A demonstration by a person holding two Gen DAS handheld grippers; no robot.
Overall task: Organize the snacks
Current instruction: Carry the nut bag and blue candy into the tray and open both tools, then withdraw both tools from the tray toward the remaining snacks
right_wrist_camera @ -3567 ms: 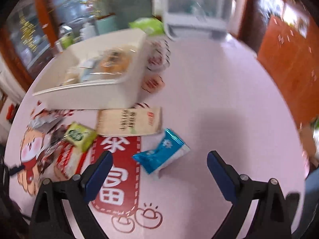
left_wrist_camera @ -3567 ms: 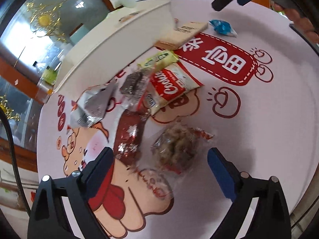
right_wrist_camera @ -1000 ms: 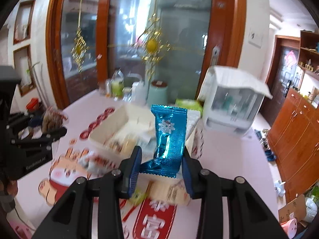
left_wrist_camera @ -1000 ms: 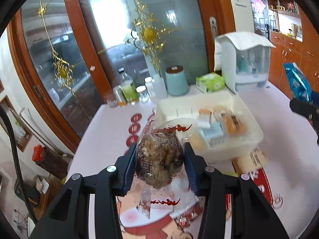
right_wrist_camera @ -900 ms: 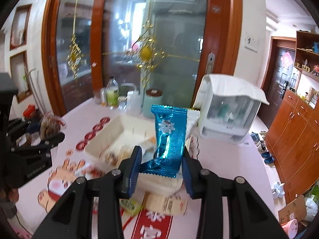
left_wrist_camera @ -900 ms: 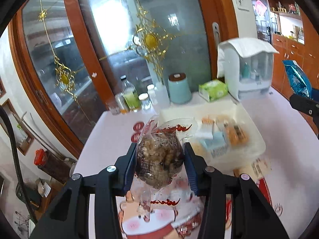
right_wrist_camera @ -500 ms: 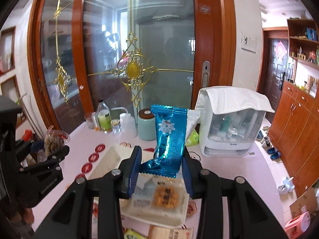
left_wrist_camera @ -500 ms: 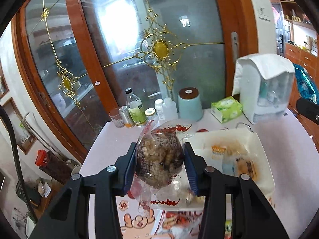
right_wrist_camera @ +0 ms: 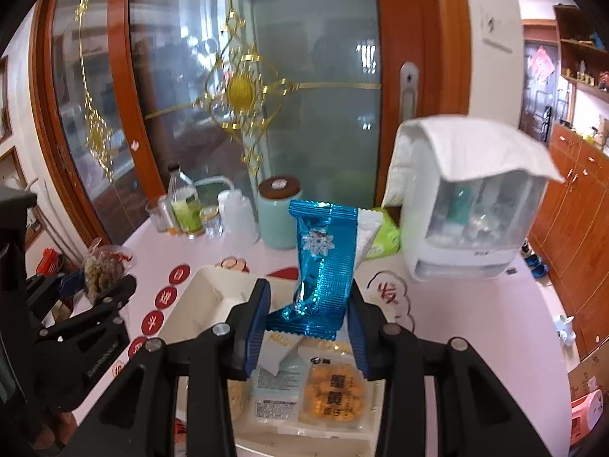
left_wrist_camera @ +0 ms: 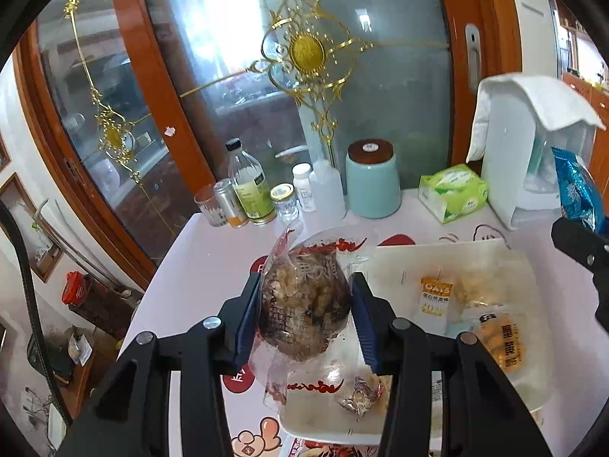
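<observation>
A clear packet of brown nut brittle (left_wrist_camera: 304,301) is clamped between the blue pads of the left gripper (left_wrist_camera: 304,314), its body bulging upward and forward past the fingertips while a loose transparent tail hangs below them. The packet is held above the near left part of the white tray (left_wrist_camera: 384,262), which stands on the pink table (left_wrist_camera: 198,262). A shiny blue snack packet (right_wrist_camera: 323,266) is pinched upright at its lower end by the right gripper (right_wrist_camera: 310,316), above the same tray (right_wrist_camera: 205,289), where an orange snack pack (right_wrist_camera: 333,396) and a white sachet (right_wrist_camera: 278,392) lie.
</observation>
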